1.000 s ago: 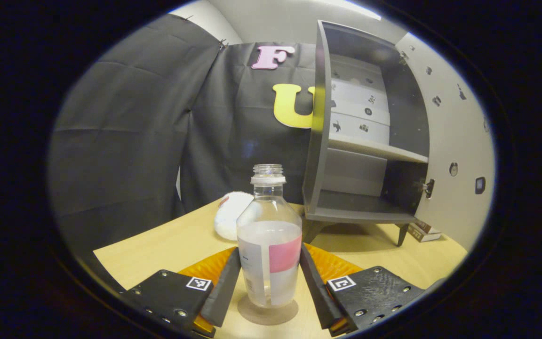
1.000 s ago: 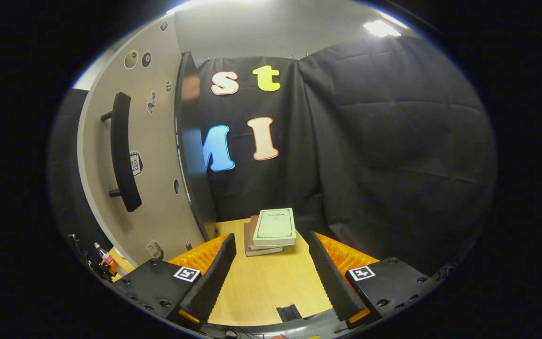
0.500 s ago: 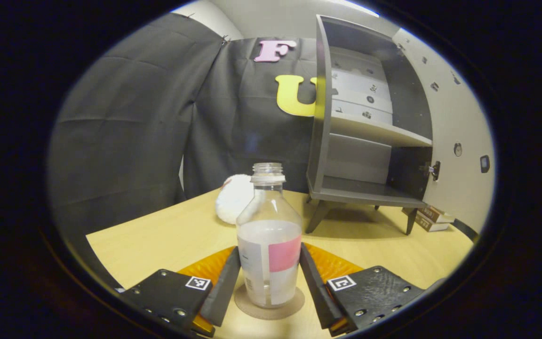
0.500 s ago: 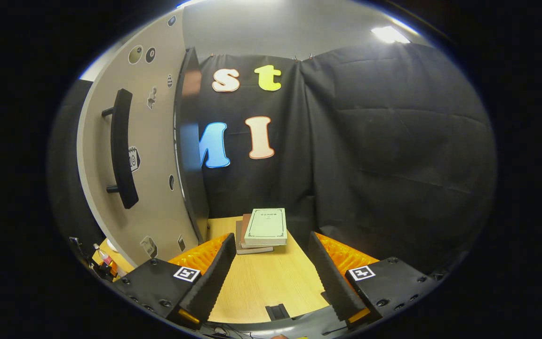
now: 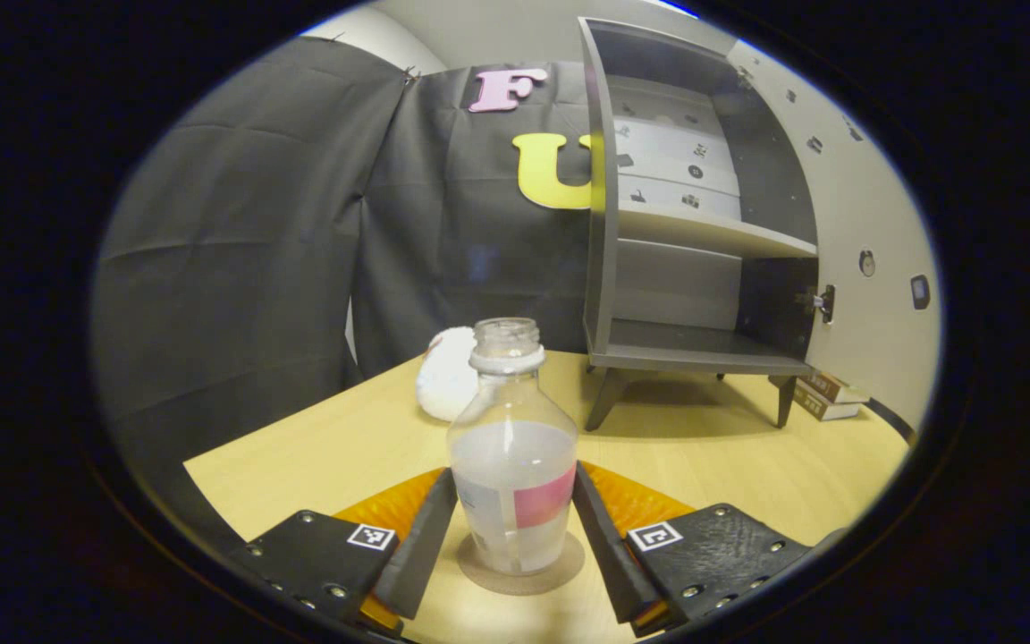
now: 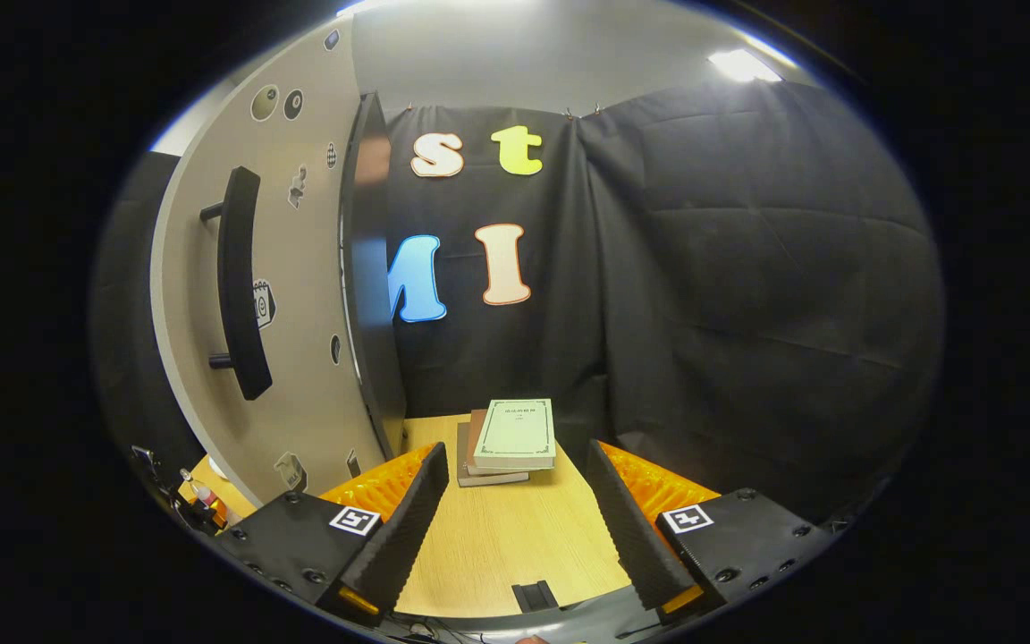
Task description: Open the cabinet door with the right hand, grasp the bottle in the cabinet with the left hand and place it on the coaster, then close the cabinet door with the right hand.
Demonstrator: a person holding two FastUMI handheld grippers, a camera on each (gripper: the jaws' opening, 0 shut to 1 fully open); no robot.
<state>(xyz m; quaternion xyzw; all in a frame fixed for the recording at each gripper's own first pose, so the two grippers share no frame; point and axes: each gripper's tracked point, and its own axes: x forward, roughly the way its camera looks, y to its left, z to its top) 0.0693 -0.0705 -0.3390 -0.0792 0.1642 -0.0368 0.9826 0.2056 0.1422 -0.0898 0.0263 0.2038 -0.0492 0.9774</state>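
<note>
The cabinet (image 5: 703,268) stands on the table (image 5: 318,456) with its door (image 6: 300,295) swung wide open and both shelves bare; everything else is placed from it. In the right gripper view the door's outer face fills the left side, its long dark handle (image 6: 240,282) running upright. A stack of books (image 6: 506,440) lies on the table just past the door's free edge. A white fluffy thing (image 5: 446,385) sits to the left of the cabinet's foot. The bottle (image 5: 512,447), capless and part full of clear liquid, stands upright in front of the cabinet and to its left, its base on the round coaster (image 5: 524,572). The left gripper (image 5: 512,537) has a finger at each side of the bottle's lower body, seemingly both in contact, so I judge it closed on the bottle, though release looks due. The right gripper (image 6: 515,519) has its fingers spread wide with nothing between them. For closing, what matters is that the handle lies up and to the left of the right gripper's fingers, long axis vertical, so that hand is the nearer one
</note>
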